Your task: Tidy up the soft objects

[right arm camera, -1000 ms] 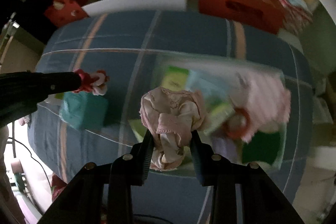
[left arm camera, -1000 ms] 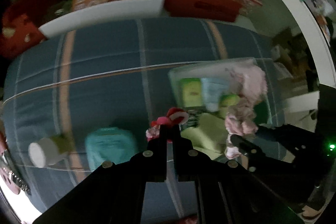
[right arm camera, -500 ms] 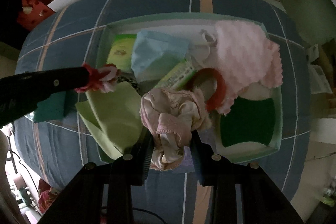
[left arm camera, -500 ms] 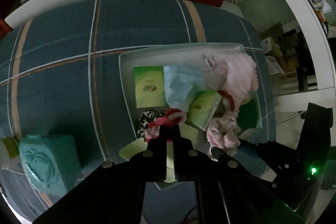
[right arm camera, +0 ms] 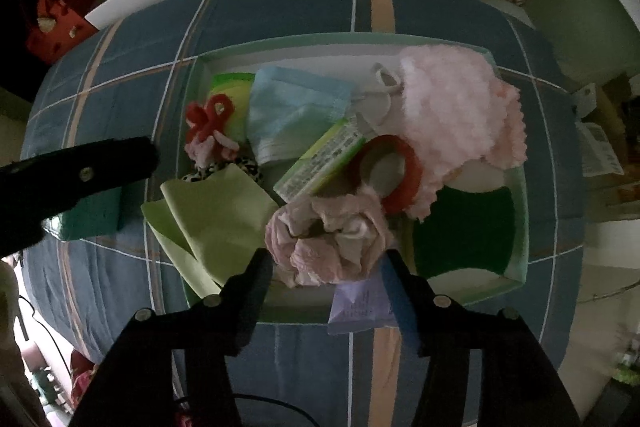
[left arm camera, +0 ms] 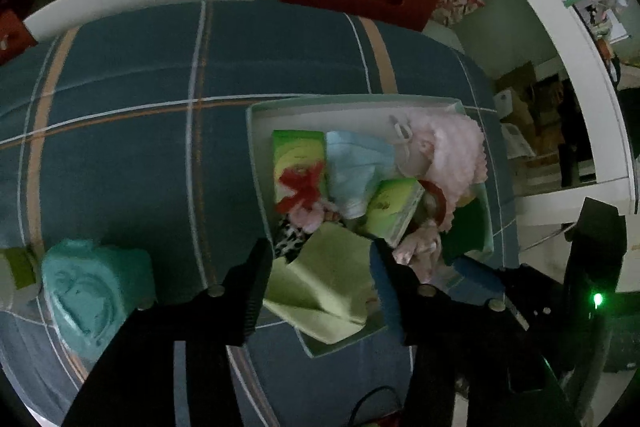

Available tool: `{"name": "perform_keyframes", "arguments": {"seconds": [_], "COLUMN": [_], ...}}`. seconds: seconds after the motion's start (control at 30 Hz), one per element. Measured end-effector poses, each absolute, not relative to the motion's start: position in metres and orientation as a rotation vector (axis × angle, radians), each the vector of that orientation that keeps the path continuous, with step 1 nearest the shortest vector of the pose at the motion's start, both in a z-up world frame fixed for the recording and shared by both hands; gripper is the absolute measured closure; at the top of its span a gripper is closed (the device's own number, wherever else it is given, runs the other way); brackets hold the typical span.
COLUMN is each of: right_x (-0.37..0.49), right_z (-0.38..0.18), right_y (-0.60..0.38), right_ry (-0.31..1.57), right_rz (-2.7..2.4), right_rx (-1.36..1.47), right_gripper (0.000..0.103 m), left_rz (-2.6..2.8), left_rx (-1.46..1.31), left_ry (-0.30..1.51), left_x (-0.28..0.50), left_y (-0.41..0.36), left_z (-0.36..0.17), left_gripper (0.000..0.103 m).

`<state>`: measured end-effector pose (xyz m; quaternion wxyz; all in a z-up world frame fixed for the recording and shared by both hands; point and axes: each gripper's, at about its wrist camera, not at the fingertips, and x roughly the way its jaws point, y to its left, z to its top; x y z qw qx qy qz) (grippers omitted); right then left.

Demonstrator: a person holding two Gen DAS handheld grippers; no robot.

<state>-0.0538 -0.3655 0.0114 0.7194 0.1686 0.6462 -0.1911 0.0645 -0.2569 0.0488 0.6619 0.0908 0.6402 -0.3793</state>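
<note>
My fingers on both sides now stand apart with nothing pressed between them: the left gripper (left arm camera: 320, 267) has just been opening, and the red-and-pink hair tie (left arm camera: 302, 189) it carried a second ago, when its jaws were pinched shut on it, now lies loose inside the storage tray (left arm camera: 256, 163), on the green packet (left arm camera: 298, 151) near the tray's left wall. The right gripper (right arm camera: 326, 267) has likewise just been opening; the crumpled pink cloth (right arm camera: 328, 239) that it clamped half a second ago now rests in the tray against its near wall, between the light green cloth (right arm camera: 216, 215) and the dark green pad (right arm camera: 464, 227), with the pads clear of it on either side. Compared with a second ago, both wrist views have dropped from looking across the blue plaid bed cover (right arm camera: 280, 7) to looking almost straight into the tray, so I read this as two releases made together. For the task, that means two more soft things are in the tray beside the blue cloth (right arm camera: 296, 111), the fluffy pink piece (right arm camera: 456, 107) and the red ring (right arm camera: 404, 171). The teal soft block (left arm camera: 96, 291) lies on the bed cover well left of the tray, outside it, so I judge it the likely next pick for my left side.
</note>
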Motion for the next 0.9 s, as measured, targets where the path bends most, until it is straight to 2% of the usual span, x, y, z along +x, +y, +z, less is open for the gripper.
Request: {"name": "perform_keyframes", "arguments": {"seconds": [0.03,0.1,0.17,0.27,0.6,0.9], "right_x": [-0.057,-0.063,-0.072,-0.087,-0.124,-0.113], "right_z": [0.013,0.018,0.022,0.022,0.027,0.017], "right_y": [-0.362,-0.358,-0.349,-0.332,-0.28,-0.242], "right_ry": [1.417,1.388,1.343,1.278,1.09,1.072], "right_rz": [-0.43,-0.434,-0.441,-0.449,-0.555,-0.585], "right_rx": [0.371,0.375,0.384,0.396,0.458,0.353], "right_gripper": [0.035,0.031,0.019,0.012,0.012,0.012], "left_rz": [-0.847,-0.81,-0.769,-0.701,-0.584,-0.55], "left_rx": [0.2,0.19,0.183,0.185,0.141,0.189], "left_ry": [1.436,1.401,1.351,1.271,1.127,1.064], "left_x": [0.064,0.063,0.059,0.054,0.025,0.013], "left_y": [-0.25,-0.233,-0.213,-0.184,-0.112,-0.09], "left_z": [0.05,0.052,0.052,0.05,0.035,0.016], "left_gripper": [0.038,0.032,0.031,0.022,0.021,0.02]}}
